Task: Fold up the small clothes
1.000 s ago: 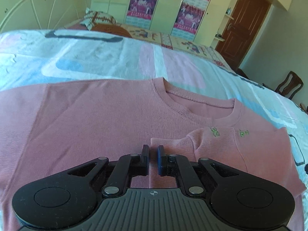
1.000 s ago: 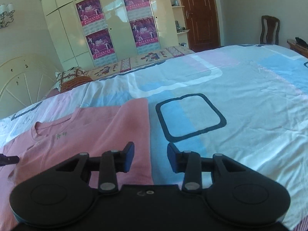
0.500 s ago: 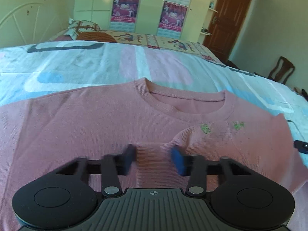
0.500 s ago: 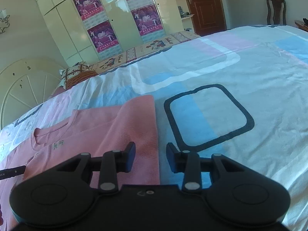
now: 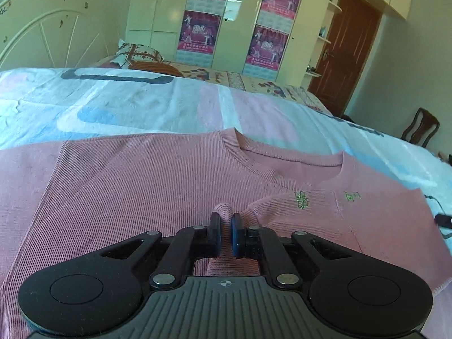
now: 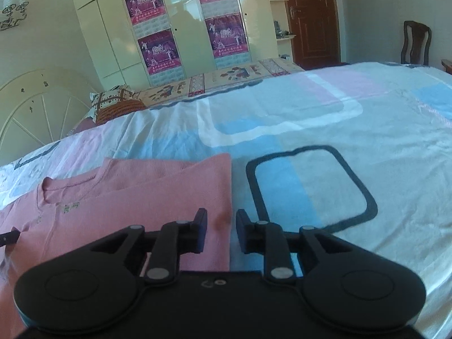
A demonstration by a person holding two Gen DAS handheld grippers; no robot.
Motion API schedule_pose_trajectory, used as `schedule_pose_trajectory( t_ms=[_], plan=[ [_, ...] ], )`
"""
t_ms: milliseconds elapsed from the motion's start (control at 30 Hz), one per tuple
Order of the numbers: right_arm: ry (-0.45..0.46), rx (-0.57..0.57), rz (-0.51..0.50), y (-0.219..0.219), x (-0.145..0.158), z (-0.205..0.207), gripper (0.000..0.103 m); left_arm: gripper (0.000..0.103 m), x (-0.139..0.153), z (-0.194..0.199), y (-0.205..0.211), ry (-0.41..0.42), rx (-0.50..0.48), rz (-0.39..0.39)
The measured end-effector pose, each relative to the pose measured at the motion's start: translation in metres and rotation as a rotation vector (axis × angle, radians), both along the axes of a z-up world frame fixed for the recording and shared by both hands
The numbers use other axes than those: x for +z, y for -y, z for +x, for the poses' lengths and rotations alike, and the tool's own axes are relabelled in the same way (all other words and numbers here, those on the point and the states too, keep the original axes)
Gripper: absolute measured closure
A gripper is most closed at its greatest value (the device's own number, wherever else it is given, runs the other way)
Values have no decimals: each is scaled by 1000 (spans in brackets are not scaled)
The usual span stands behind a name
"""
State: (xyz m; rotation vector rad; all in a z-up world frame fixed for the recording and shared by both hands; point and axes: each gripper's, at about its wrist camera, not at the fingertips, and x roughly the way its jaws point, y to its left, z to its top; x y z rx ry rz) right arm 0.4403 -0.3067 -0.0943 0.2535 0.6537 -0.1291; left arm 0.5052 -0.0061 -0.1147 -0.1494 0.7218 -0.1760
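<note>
A pink ribbed sweater (image 5: 135,186) lies flat on the bed, neckline away from me, with one sleeve folded across its chest. My left gripper (image 5: 224,227) is shut on a raised pinch of that sleeve's end. In the right wrist view the same sweater (image 6: 135,197) fills the lower left. My right gripper (image 6: 221,227) stands at the sweater's right-hand side edge. Its jaws are closing, with the edge of the fabric between them and a gap still showing. The right gripper's tip (image 5: 443,220) shows at the far right of the left wrist view.
The sweater rests on a bedsheet (image 6: 353,118) patterned in blue, white and pink. A patterned pillow (image 5: 135,55) and white headboard (image 5: 42,36) lie at the far left. Wardrobe doors with posters (image 6: 158,45), a brown door (image 5: 344,53) and a chair (image 6: 415,42) stand beyond.
My left gripper opened over the sleeve end, then shut on a pinch of it. My right gripper came in over the sweater's side edge and its jaws narrowed.
</note>
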Motion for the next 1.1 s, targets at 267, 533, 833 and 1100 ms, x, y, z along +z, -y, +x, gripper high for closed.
schedule_pose_trajectory(
  t_ms=[267,533,833,1100],
  plan=[
    [-64,20,-38,6,-13,58,99,96,1,0,3,-4,-12,40],
    [-61,39,-29,9,8,47,99,63,31,-20,2,36,42,54],
    [-148,28,-6,-4,9,-16,94,63,23,-47,41,-56,-155,33],
    [-145,82,-81,-36,2,-74,98,63,19,-74,41,-25,-161,139]
  ],
)
